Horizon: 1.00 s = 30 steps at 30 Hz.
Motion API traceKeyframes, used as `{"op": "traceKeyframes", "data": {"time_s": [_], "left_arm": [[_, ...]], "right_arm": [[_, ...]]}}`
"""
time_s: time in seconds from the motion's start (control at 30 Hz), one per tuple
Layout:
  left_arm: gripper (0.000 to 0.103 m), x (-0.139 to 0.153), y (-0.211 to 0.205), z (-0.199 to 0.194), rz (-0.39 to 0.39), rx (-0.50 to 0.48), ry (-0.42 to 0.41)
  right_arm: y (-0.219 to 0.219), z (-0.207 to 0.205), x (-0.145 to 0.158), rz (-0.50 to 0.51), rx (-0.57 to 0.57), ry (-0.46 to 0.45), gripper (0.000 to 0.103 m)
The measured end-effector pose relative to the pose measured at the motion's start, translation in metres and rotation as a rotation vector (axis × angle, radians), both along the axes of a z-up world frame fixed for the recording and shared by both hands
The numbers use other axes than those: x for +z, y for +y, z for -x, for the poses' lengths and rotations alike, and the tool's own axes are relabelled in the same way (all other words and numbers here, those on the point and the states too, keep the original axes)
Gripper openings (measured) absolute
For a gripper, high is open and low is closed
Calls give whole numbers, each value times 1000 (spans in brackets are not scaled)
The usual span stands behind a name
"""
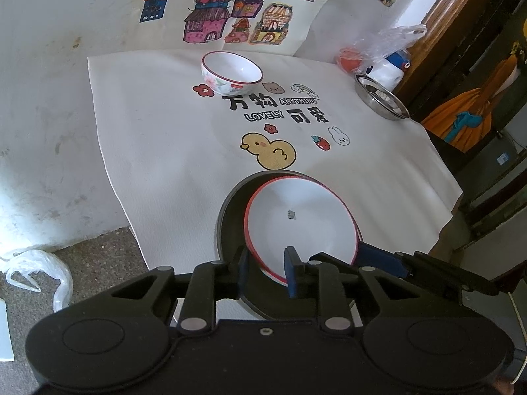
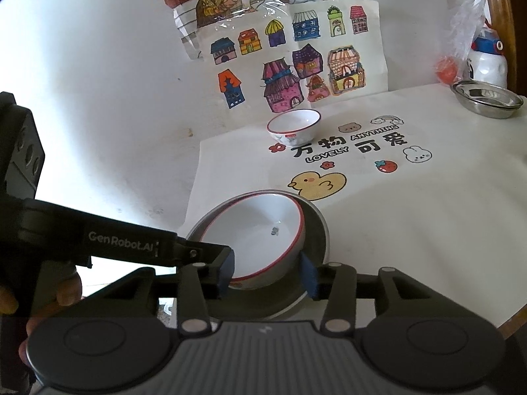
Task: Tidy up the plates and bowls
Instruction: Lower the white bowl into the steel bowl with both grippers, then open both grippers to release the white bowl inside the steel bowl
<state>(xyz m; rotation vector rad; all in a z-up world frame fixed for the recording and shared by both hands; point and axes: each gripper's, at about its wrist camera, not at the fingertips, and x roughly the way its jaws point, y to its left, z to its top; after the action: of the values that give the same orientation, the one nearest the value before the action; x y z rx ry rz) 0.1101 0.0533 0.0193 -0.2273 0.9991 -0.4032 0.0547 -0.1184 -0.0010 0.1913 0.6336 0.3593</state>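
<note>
Your left gripper [image 1: 265, 263] pinches the near rim of the red-rimmed bowl [image 1: 301, 220], tilting it inside the dark plate [image 1: 230, 217] at the mat's [image 1: 158, 151] near edge, likely to nest it. Right gripper [image 2: 268, 271] straddles the same bowl, jaws wide; contact unclear. Both come in low from the near side. Floral bowl [image 1: 232, 74] waits at the far edge.

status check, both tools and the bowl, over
Left tool straddles the red-rimmed bowl's near rim. Right tool open around the same bowl. Bowl sits tilted in the dark plate. Second bowl stands far back, path clear.
</note>
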Motion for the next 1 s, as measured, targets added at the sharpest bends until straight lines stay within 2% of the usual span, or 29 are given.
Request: {"op": "traceKeyframes", "data": {"time_s": [0.57,0.73,0.8,0.87,1.0], "left_arm": [[29,3,-1,2,3,1,3],[33,8,6,2,27,18,-11],[38,10,9,2,40,24,-21],[40,12,11,2,54,27,-29],[54,14,15,0,94,23,-45]], "right_arm": [[1,5,4,11,19,-14,64],[-1,10,7,12,29,-30,70],[-1,13,9,30,16,-41,78],[-2,14,11,46,3,-52,79],[-8,13,10,26,-11,-54,85]]}}
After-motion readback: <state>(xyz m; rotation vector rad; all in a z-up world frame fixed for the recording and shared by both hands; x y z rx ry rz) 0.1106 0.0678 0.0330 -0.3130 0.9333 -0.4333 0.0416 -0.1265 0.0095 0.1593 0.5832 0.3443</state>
